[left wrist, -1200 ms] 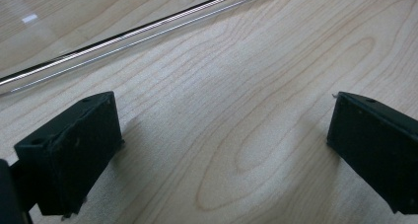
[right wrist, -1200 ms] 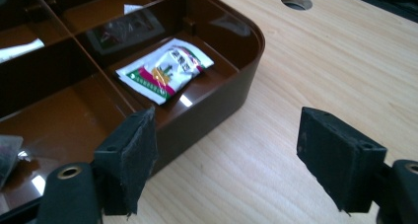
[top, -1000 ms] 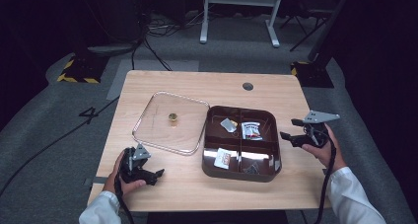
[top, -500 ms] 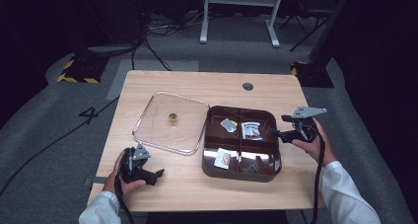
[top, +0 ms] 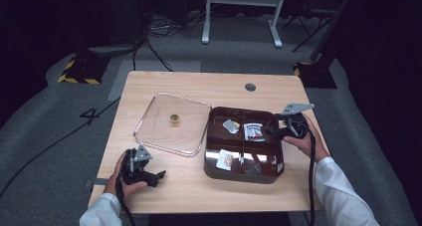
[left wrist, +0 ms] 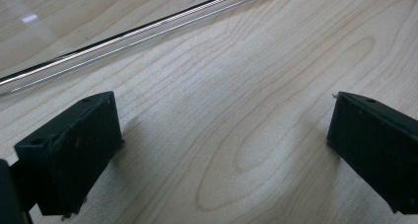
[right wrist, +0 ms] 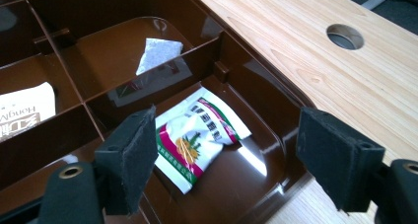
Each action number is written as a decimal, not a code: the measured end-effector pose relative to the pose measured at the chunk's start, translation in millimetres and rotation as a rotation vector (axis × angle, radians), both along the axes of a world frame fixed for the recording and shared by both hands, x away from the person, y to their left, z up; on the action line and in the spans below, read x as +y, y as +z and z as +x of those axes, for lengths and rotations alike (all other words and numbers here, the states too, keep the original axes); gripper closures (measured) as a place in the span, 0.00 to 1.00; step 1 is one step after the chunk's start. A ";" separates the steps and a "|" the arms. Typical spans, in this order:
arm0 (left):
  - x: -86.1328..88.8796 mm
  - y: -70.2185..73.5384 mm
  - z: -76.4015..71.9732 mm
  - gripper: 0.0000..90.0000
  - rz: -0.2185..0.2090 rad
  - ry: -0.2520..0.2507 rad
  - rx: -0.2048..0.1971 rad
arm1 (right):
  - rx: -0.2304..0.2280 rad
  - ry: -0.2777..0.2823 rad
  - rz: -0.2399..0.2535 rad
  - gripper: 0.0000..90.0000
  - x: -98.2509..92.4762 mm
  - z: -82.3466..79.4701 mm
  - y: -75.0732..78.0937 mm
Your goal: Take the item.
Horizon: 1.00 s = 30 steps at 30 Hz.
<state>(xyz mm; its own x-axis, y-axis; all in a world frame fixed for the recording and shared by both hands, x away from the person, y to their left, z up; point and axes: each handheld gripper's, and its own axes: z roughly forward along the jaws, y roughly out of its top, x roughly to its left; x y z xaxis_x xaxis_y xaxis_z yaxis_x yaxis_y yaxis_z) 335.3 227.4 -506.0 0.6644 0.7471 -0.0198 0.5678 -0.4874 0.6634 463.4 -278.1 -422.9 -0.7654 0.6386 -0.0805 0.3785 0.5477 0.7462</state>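
A brown divided tray [top: 208, 151] sits right of the table's centre. In its far right compartment lies a red, green and white snack packet [top: 254, 131], seen close up [right wrist: 197, 140] in the right gripper view. My right gripper [top: 272, 131] hovers over that compartment, open, its jaws either side of the packet and above it [right wrist: 231, 150]. A grey triangular sachet [right wrist: 157, 54] lies in the compartment beyond. My left gripper [top: 158, 176] rests open on bare wood near the front left corner [left wrist: 222, 140], holding nothing.
A clear lid [top: 164, 136] with a small gold knob [top: 174, 118] lies flat left of the tray; its rim [left wrist: 123, 36] runs just ahead of the left gripper. A white packet [top: 225, 159] is in a near compartment. A cable hole [top: 250, 87] is in the tabletop's far side.
My right gripper has moved left from beyond the tray's right edge to over its far right compartment. The left gripper has stayed put.
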 end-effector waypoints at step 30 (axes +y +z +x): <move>0.2 0.1 0.0 0.00 0.003 -0.002 -0.002 | 0.153 0.052 -0.142 0.29 48.6 26.0 -25.2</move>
